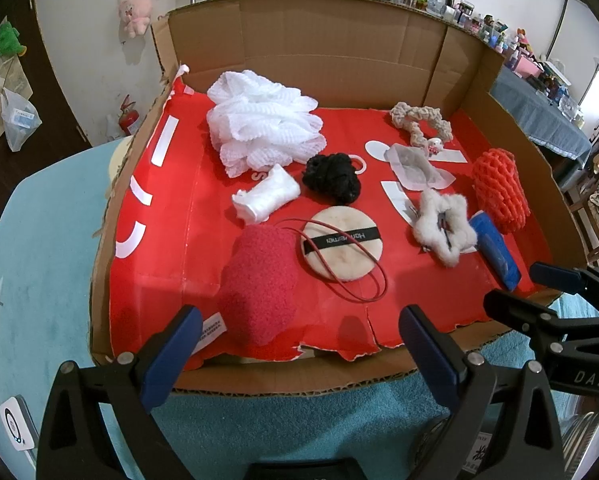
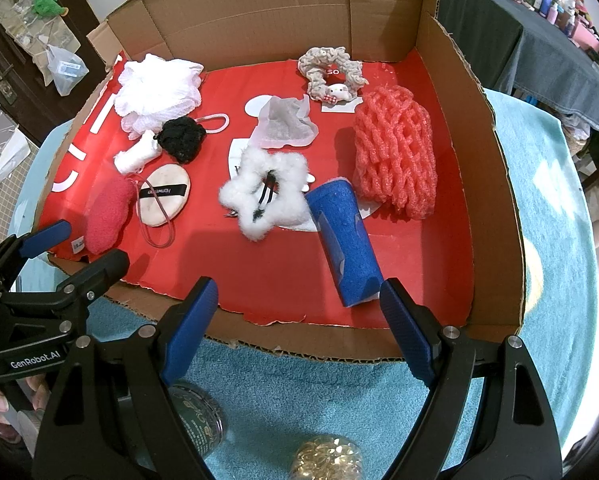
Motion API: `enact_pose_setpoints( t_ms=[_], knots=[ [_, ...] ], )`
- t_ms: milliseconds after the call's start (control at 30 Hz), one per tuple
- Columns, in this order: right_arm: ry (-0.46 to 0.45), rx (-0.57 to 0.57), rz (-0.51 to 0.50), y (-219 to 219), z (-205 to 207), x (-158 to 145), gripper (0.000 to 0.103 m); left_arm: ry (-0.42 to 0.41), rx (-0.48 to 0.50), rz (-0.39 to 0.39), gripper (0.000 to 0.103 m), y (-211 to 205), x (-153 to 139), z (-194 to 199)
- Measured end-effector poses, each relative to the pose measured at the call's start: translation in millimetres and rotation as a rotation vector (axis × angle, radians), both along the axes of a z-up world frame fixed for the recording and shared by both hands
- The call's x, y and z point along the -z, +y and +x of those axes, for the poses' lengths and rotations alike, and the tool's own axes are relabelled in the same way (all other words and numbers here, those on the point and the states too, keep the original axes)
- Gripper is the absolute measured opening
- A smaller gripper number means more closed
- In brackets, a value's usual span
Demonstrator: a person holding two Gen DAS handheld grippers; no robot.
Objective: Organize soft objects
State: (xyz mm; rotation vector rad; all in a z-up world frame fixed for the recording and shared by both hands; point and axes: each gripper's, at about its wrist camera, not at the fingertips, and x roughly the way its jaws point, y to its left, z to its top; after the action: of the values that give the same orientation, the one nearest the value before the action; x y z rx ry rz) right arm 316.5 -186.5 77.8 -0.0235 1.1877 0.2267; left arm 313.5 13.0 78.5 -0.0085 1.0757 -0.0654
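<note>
Soft objects lie on the red floor of an open cardboard box: a white mesh puff, a black mesh ball, a white roll, a red fluffy pad, a round powder puff, a white furry star clip, a blue foam piece, an orange foam net and a beige scrunchie. My left gripper and right gripper are open and empty at the box's front edge.
The box sits on a light blue towel. A red elastic loop lies over the powder puff. A translucent pouch lies mid-box. A dark jar and a gold-filled jar stand below my right gripper.
</note>
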Motion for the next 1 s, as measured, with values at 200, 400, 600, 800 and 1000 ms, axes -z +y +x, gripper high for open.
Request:
enact_pose_setpoints(
  t_ms=[200, 400, 600, 800, 1000],
  knots=[
    [-0.001, 0.0, 0.001, -0.1, 0.0, -0.1, 0.083, 0.001, 0.003, 0.003, 0.1, -0.3, 0.6, 0.3],
    [-0.001, -0.001, 0.001, 0.0, -0.1, 0.1, 0.083, 0.002, 0.003, 0.001, 0.1, -0.5, 0.9, 0.3],
    [-0.001, 0.0, 0.001, 0.1, -0.3, 0.2, 0.083, 0.001, 0.006, 0.005, 0.1, -0.8, 1.3, 0.1],
    [-0.001, 0.0, 0.001, 0.0, -0.3, 0.4, 0.083, 0.007, 0.006, 0.0, 0.1, -0.8, 1.9, 0.5],
    [-0.004, -0.012, 0.01, 0.3, -1.2, -0.5, 0.083, 0.012, -0.015, -0.025, 0.1, 2.3, 2.0, -1.4]
  ],
)
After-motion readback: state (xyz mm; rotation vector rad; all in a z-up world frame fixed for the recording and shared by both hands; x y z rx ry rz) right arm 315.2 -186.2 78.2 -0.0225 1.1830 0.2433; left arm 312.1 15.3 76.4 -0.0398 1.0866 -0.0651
